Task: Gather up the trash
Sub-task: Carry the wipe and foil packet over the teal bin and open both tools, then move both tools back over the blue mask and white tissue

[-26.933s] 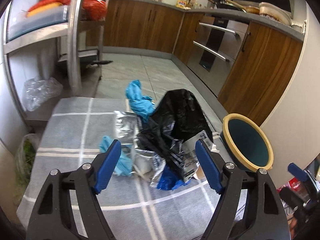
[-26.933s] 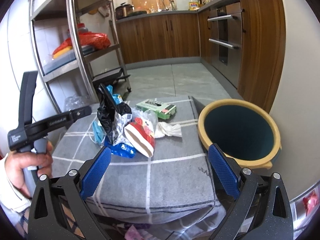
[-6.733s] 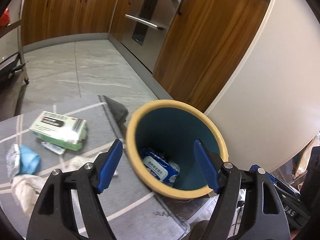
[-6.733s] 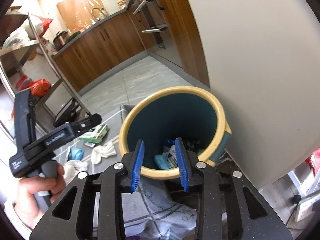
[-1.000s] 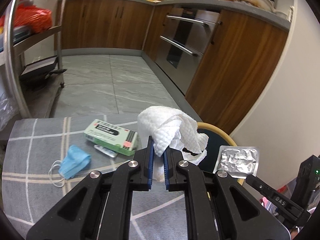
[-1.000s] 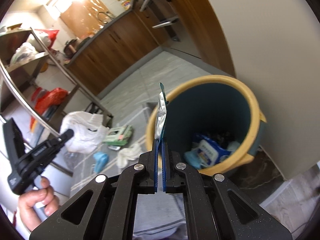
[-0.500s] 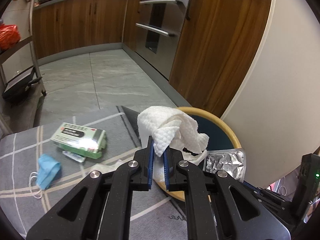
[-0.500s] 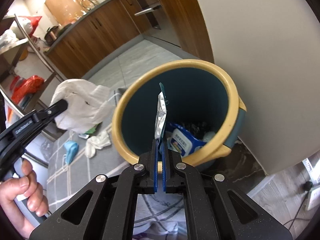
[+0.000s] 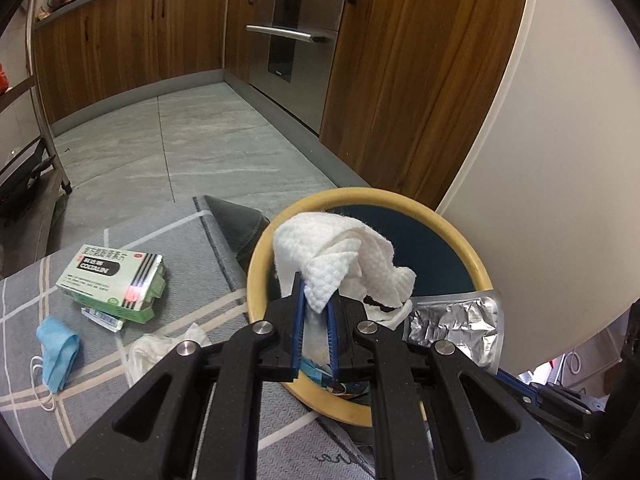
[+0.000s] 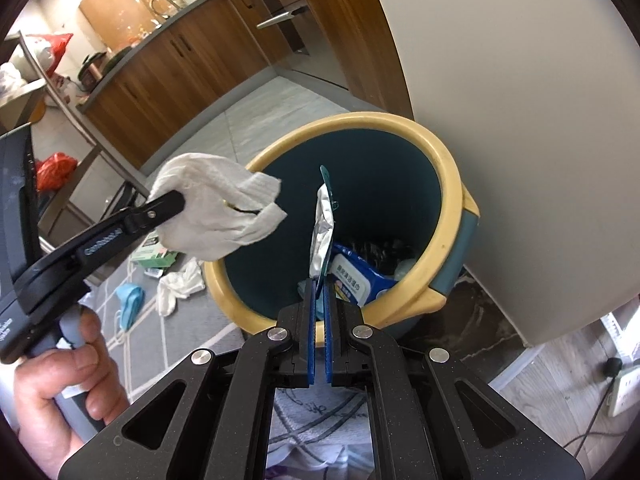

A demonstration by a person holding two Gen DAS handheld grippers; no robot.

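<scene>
My left gripper is shut on a crumpled white paper towel and holds it over the near left rim of the teal bin with a yellow rim. In the right wrist view the towel hangs at the bin's left rim. My right gripper is shut on a silver foil wrapper, held upright over the bin's mouth; it also shows in the left wrist view. Inside the bin lies a blue wet-wipe pack.
On the grey checked cloth lie a green medicine box, a blue face mask and a white tissue. A white wall stands right behind the bin. Wooden cabinets line the far side.
Both grippers have moved closer over the bin with their loads. The towel now hangs above the bin's left rim and the foil wrapper stands above its mouth.
</scene>
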